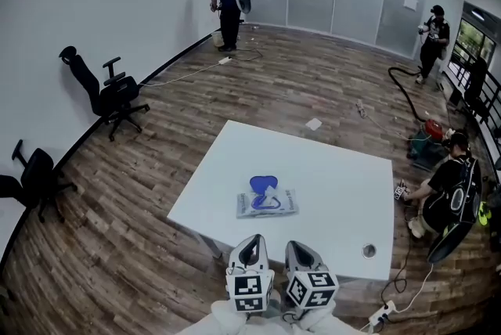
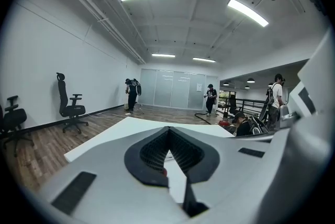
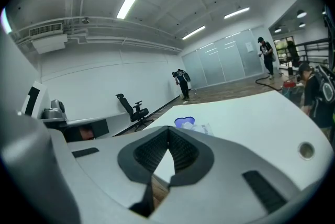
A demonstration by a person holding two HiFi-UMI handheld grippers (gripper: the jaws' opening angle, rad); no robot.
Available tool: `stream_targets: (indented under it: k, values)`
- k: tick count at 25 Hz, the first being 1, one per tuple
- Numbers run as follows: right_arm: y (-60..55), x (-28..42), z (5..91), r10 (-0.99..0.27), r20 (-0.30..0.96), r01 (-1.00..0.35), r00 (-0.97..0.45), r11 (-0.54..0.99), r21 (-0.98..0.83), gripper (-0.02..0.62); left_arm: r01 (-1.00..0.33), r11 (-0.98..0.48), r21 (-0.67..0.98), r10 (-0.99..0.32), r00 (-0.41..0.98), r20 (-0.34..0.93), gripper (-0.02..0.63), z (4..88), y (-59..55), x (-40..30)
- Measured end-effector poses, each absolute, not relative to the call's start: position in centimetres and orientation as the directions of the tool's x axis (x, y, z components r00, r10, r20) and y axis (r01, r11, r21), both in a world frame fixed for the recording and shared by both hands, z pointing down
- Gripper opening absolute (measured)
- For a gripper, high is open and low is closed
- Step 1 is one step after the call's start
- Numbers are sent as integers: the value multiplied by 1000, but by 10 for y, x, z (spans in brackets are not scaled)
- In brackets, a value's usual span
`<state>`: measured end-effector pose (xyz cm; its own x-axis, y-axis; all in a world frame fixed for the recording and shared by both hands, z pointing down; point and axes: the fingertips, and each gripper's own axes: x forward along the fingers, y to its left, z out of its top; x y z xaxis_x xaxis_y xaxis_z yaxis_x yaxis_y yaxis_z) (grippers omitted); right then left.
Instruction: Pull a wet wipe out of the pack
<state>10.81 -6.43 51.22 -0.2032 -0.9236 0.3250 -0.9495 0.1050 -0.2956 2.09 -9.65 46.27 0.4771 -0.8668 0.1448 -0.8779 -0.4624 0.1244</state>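
While the left gripper [image 1: 250, 242] and right gripper [image 1: 298, 246] hover clenched and empty over the table's [image 1: 344, 169] near edge, the wipe pack [image 1: 267, 203] lies mid-table, its blue lid [image 1: 264, 184] open. Best to pin it with 1 gripper and pinch at the opening with the other.

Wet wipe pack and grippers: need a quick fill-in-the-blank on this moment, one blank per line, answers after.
1. The wet wipe pack lies on a ___ table.
2. The pack's open flip lid is ___ in colour.
3. The left gripper and the right gripper both have their jaws ___, with nothing held between them.

Missing words: white; blue; shut
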Motion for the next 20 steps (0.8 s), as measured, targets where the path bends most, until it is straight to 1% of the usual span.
stream_targets:
  k: [12,20]
  values:
    - [-120,143,514,-915,327,-944,-235,135,-302,9,-894,-432,122,-881,447,157,-3,467,-146,53]
    - [-145,148,517,-910,327,-946,-254,163,-279,9,-912,-391,122,-898,407,169,-3,472,-167,52]
